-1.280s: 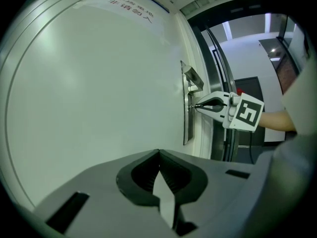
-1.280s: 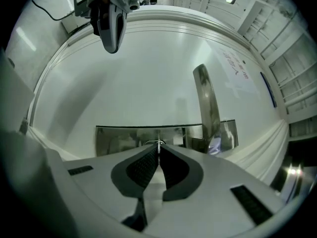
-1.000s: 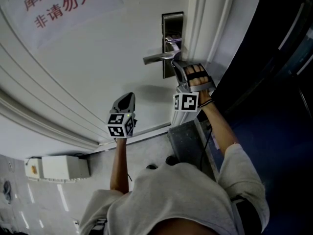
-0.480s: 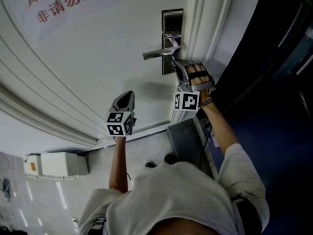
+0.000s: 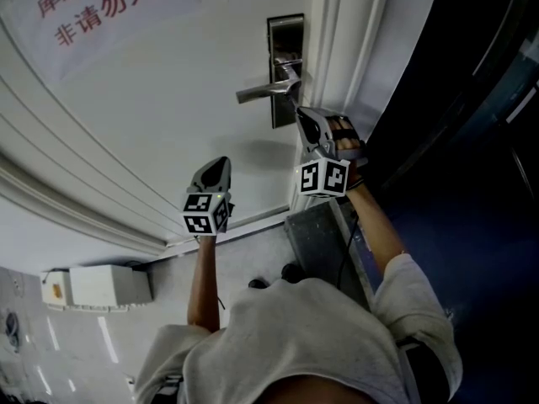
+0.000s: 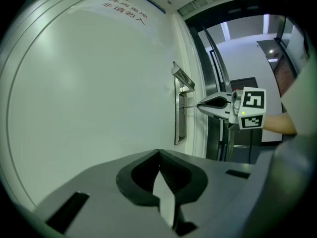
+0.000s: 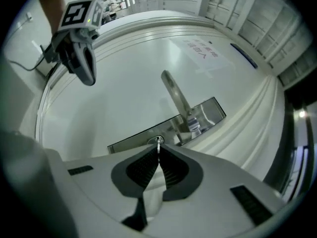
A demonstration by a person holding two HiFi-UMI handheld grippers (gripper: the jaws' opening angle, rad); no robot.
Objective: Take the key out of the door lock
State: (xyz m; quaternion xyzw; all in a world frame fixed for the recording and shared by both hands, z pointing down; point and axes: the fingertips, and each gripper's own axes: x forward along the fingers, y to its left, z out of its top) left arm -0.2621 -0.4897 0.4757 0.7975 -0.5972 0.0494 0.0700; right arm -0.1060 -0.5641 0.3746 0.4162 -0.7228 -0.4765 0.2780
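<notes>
The right gripper (image 7: 158,150) clenches the key (image 7: 158,141) at the white door's (image 5: 152,108) lock plate (image 5: 286,34); the left gripper's (image 6: 159,153) jaws are closed and empty beside the door.

The right gripper (image 7: 158,151) has its fingers (image 7: 174,169) pressed together on the key (image 7: 158,143), whose tip reaches the keyhole in the steel lock plate (image 7: 208,114) just beyond the fingertips. The door handle (image 7: 175,97) juts out farther beyond them. The left gripper (image 7: 89,77) hangs well off to the fingers' left, before the white door (image 7: 124,103).

Head view looks steeply down the door (image 5: 168,99); both gripper views share its lock plate (image 7: 210,112).
</notes>
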